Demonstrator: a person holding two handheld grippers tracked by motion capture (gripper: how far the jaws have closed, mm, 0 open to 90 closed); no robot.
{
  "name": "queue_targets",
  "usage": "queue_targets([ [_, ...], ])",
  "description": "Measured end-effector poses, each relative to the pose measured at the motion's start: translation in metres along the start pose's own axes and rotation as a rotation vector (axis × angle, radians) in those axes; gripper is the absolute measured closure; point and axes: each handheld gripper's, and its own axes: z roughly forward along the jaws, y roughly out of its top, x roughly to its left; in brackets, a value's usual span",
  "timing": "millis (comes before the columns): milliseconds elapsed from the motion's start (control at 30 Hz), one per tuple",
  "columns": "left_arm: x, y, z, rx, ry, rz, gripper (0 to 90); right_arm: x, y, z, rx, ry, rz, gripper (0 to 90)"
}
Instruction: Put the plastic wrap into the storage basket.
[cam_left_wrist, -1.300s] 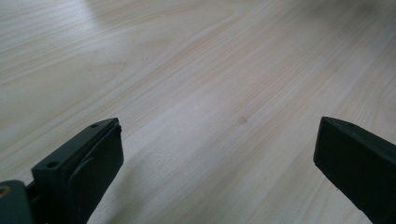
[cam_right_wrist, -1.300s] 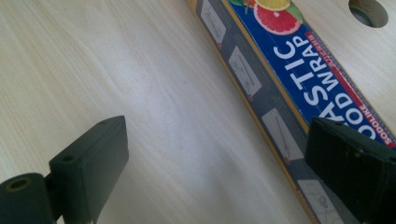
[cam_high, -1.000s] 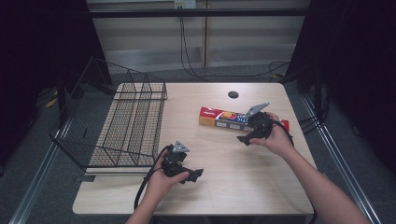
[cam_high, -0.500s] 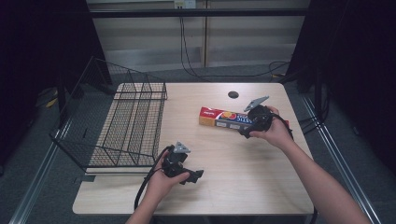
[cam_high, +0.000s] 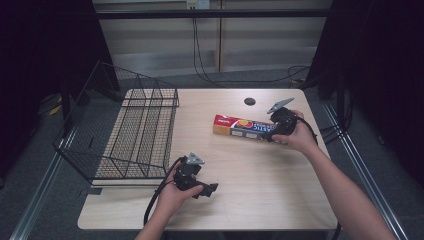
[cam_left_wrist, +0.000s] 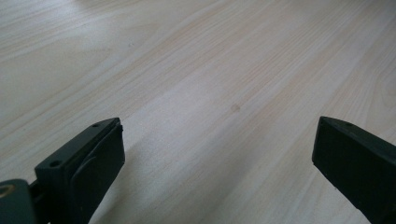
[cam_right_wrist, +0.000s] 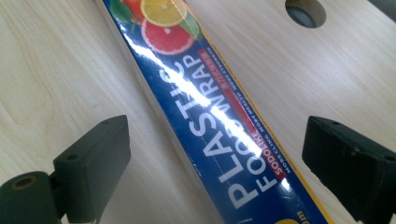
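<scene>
Two jaws of your right hand-held gripper (cam_right_wrist: 215, 172) spread apart astride the long blue plastic-wrap box (cam_right_wrist: 205, 112) lying on the pale wooden counter (cam_high: 260, 170), lettering legible in the right gripper view, your left hand-held gripper (cam_left_wrist: 219, 172) open over bare wood, black wire basket (cam_high: 125, 135) holding nothing in the high view

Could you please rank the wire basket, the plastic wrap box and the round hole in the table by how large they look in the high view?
1. Wire basket, by far the largest.
2. Plastic wrap box, its far end hidden under the right gripper.
3. Round hole in the table, clearly the smallest.
</scene>
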Motion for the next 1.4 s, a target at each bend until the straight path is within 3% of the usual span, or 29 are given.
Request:
queue_targets([
  [200, -0.001, 0.0, 0.001, 0.001, -0.002, -0.001, 2.6, -0.005, -0.005, 0.005, 0.02, 0.025, 0.008, 11.9],
  [467, -0.002, 0.0, 0.002, 0.007, -0.003, 0.002, 2.6, -0.003, -0.005, 0.001, 0.012, 0.05, -0.021, 16.1],
  [533, -0.003, -0.001, 0.003, 0.003, -0.007, -0.002, 2.6, -0.007, -0.006, 0.002, -0.005, 0.054, 0.004, 16.7],
  [633, -0.002, -0.001, 0.002, 0.01, -0.008, 0.006, 2.6, -0.011, -0.008, 0.005, 0.003, 0.036, 0.001, 16.7],
  [700, -0.001, -0.001, 0.003, 0.014, -0.005, -0.001, 2.7, -0.017, -0.012, 0.009, 0.02, 0.052, 0.043, 15.5],
  [767, 0.0, -0.002, 0.003, 0.014, -0.003, -0.003, 2.8, -0.018, -0.013, 0.01, 0.019, 0.053, 0.038, 15.5],
  [867, 0.001, -0.002, 0.003, 0.015, -0.006, 0.0, 2.9, -0.017, -0.013, 0.01, 0.028, 0.04, 0.013, 18.5],
  [967, 0.001, -0.002, 0.003, 0.023, -0.006, 0.001, 2.9, -0.014, -0.013, 0.009, 0.058, 0.063, 0.014, 23.9],
  [1033, -0.001, -0.002, 0.004, 0.014, -0.009, -0.003, 2.9, -0.011, -0.014, 0.01, 0.09, 0.103, 0.007, 26.6],
  [1133, -0.001, -0.002, 0.004, 0.021, -0.007, -0.001, 3.0, -0.001, -0.012, 0.01, 0.139, 0.096, -0.014, 30.0],
  [1400, -0.002, -0.002, 0.005, 0.009, -0.017, -0.018, 3.2, 0.005, -0.01, 0.01, 0.161, 0.155, 0.059, 33.9],
])
